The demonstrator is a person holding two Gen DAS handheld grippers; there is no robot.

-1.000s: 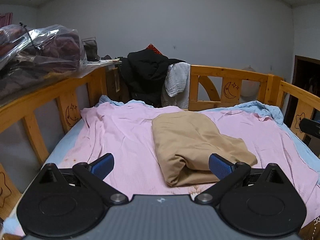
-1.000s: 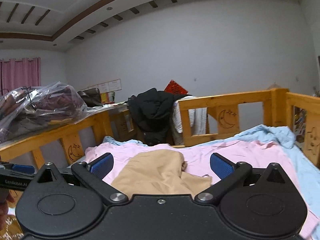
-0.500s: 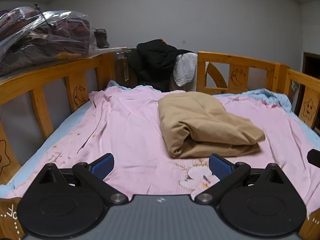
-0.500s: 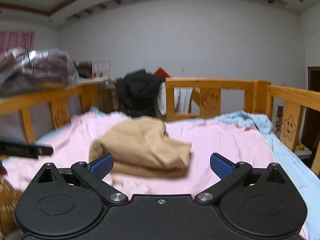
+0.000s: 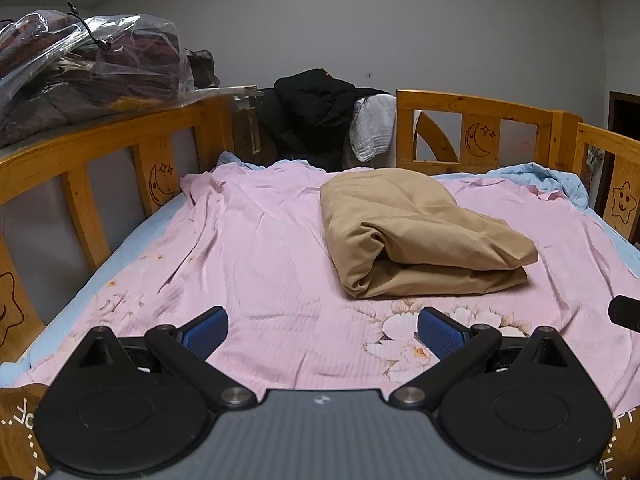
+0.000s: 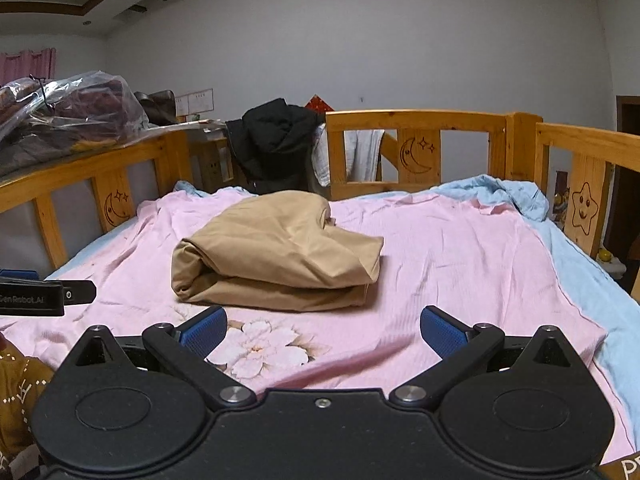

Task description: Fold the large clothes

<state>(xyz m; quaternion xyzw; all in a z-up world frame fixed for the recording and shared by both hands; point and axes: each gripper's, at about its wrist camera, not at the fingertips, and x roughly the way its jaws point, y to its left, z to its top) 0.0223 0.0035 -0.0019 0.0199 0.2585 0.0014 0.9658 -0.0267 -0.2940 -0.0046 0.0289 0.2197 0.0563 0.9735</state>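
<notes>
- Left wrist view: the left hand-held gripper [image 5: 322, 330] hovers low over the near end of the bed, its two blue-padded fingers [image 5: 205, 331] spread wide apart with nothing between them.
- Ahead of it and a little to the right, the folded tan cloth garment [image 5: 416, 236] lies in a thick, layered bundle on the pink floral bedsheet [image 5: 256, 248], well apart from the fingers (its rounded fold faces the camera).
- A light blue sheet [image 5: 556, 178] shows under the pink one along the edges, bunched at the far right corner.
- The wooden bed rail with carved moon and star shapes [image 5: 476, 140] runs around the mattress; a black jacket [image 5: 316, 112] and a pale grey-white cloth [image 5: 370, 128] hang over the far end.
- A clear plastic bag of dark clothing [image 5: 88, 68] sits on the ledge above the left rail.
- At the right edge, a black tip of the right hand-held gripper [image 5: 624, 312] pokes into view.
- Right wrist view: the right hand-held gripper [image 6: 322, 330] also stands with its blue-padded fingers [image 6: 442, 331] wide apart and empty, above the pink sheet and its printed flower.
- Here the tan garment sits ahead and to the left, resting flat near the middle of the bed.
- The left hand-held gripper appears from the side at the left edge (black, with a printed label), just above the sheet.
</notes>
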